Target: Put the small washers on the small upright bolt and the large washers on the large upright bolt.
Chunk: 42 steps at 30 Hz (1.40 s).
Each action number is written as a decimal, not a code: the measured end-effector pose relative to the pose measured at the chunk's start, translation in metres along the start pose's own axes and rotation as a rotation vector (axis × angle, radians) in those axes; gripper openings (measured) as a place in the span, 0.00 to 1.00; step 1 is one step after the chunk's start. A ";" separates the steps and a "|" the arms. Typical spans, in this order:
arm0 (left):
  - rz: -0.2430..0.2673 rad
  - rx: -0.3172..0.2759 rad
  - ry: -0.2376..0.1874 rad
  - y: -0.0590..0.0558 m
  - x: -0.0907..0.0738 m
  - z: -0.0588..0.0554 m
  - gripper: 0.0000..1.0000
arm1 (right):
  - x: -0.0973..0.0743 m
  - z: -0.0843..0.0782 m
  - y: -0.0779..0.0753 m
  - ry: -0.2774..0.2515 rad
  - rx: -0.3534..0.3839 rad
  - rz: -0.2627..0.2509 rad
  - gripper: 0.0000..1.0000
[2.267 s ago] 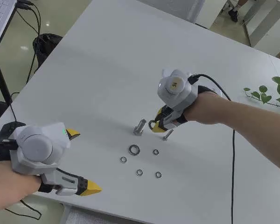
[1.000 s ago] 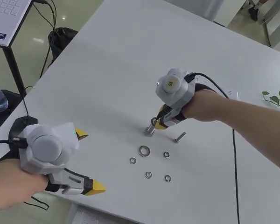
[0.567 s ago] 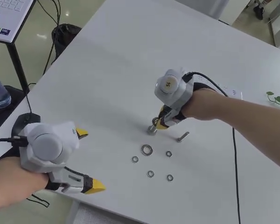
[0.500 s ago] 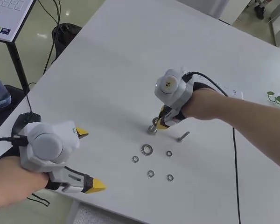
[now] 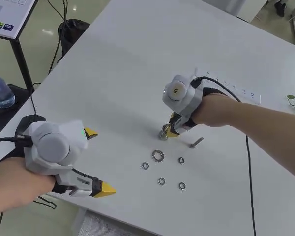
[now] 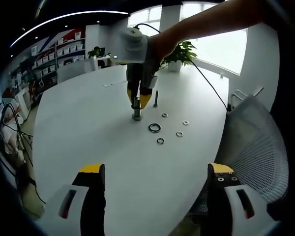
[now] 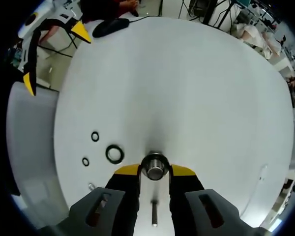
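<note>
White table [image 5: 113,73]: lg bolt [image 6: 136,116], sm bolt [image 5: 195,143], lg washer [image 5: 158,156], 4 sm washers [image 5: 161,181] (loose).

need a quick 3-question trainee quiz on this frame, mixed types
1. True or false: the left hand-held gripper is open.
2. How many washers lie loose on the table?
3. The right hand-held gripper has its yellow tips either side of: A) the large bolt, B) a loose washer, C) a water bottle.
Key: 1 true; 2 five (one large, four small); 3 A.
</note>
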<state>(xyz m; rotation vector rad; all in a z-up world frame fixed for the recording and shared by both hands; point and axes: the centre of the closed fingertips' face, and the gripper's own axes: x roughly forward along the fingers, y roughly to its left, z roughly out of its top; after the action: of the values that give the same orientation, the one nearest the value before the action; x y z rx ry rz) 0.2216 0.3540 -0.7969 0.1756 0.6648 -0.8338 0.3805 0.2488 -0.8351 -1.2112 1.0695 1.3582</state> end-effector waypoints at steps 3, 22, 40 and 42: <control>0.000 -0.003 -0.001 -0.001 -0.001 0.000 0.85 | 0.003 0.000 0.002 0.003 0.004 0.006 0.21; 0.010 -0.018 -0.001 0.001 -0.002 -0.007 0.84 | 0.031 -0.004 0.000 0.028 0.001 0.009 0.22; 0.005 -0.014 0.015 -0.002 -0.001 -0.008 0.82 | 0.028 -0.004 0.000 0.029 0.000 0.009 0.23; 0.003 -0.016 0.021 -0.002 -0.002 -0.010 0.82 | 0.027 -0.003 0.001 0.029 0.003 0.008 0.23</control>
<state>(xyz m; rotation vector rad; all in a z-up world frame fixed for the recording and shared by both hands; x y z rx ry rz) 0.2140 0.3576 -0.8032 0.1711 0.6904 -0.8243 0.3797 0.2486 -0.8626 -1.2290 1.0974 1.3490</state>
